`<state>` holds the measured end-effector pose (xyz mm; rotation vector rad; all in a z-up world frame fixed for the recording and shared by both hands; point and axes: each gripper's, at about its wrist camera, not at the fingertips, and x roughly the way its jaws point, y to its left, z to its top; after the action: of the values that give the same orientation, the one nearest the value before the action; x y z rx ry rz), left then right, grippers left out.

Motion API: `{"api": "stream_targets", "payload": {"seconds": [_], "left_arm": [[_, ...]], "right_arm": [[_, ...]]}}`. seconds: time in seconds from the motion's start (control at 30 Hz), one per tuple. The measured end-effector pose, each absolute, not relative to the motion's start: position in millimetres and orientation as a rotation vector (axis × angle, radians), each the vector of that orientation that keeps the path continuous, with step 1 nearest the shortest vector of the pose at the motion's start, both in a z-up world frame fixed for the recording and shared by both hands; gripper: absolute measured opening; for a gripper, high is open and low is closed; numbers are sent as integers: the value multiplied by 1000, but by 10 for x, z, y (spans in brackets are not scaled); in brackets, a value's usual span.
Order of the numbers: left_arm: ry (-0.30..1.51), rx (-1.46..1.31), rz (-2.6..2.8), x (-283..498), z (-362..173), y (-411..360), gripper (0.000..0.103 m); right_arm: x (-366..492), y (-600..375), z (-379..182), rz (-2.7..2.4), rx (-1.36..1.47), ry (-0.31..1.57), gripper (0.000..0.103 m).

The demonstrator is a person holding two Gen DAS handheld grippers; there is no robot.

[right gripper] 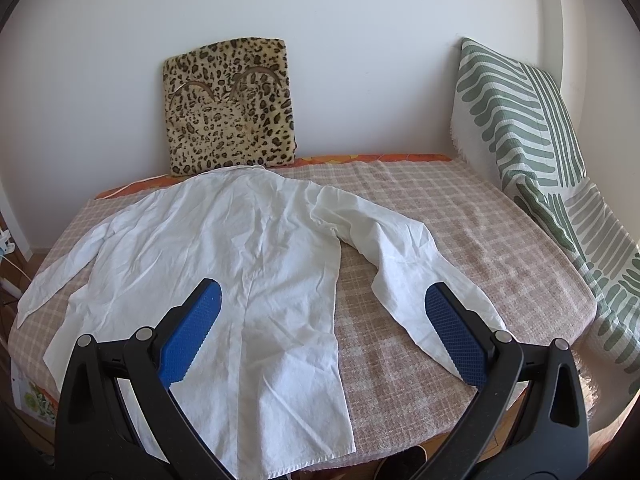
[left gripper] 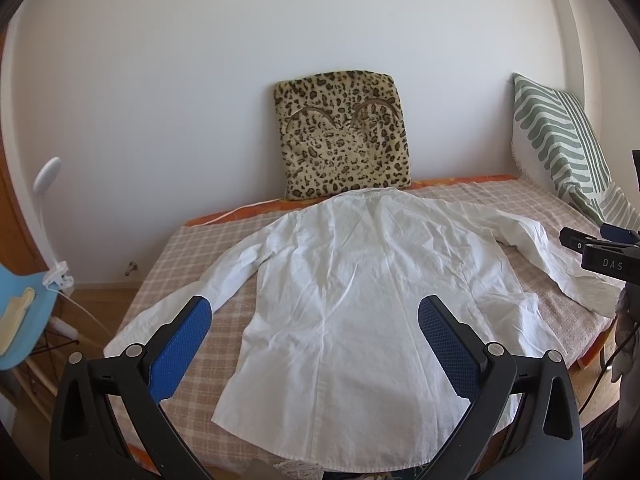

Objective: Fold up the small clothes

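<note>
Two grippers raised over near edge of bed [left gripper: 480, 196], neither touching cloth. Left gripper [left gripper: 315, 314]: jaws wide, nothing between blue pads [left gripper: 180, 348]. Right gripper [right gripper: 323, 307]: jaws wide as well, empty. White shirt [left gripper: 352, 280] spread flat, back side up, on pink checked bedcover [right gripper: 460, 232]; collar at far end, just before leopard-print cushion [left gripper: 344, 136] leaning on wall; hem at near edge. Both sleeves angled outward and toward near side, right sleeve [right gripper: 400, 256] bent, cuff near right gripper's right pad. Green-striped pillow [right gripper: 520, 120] propped far right. Clip lamp [left gripper: 52, 216] and blue chair [left gripper: 24, 312] off left of bed.
</note>
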<state>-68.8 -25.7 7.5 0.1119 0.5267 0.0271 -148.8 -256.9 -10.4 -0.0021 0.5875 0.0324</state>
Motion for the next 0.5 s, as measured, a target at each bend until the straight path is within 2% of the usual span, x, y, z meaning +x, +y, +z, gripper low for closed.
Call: {"api": "stream_targets", "payload": {"seconds": [0.5], "left_arm": [[570,84,60,-514,17,-73,103]], "right_arm": [[-1343,-2503,-151,41,10,609,103]]}}
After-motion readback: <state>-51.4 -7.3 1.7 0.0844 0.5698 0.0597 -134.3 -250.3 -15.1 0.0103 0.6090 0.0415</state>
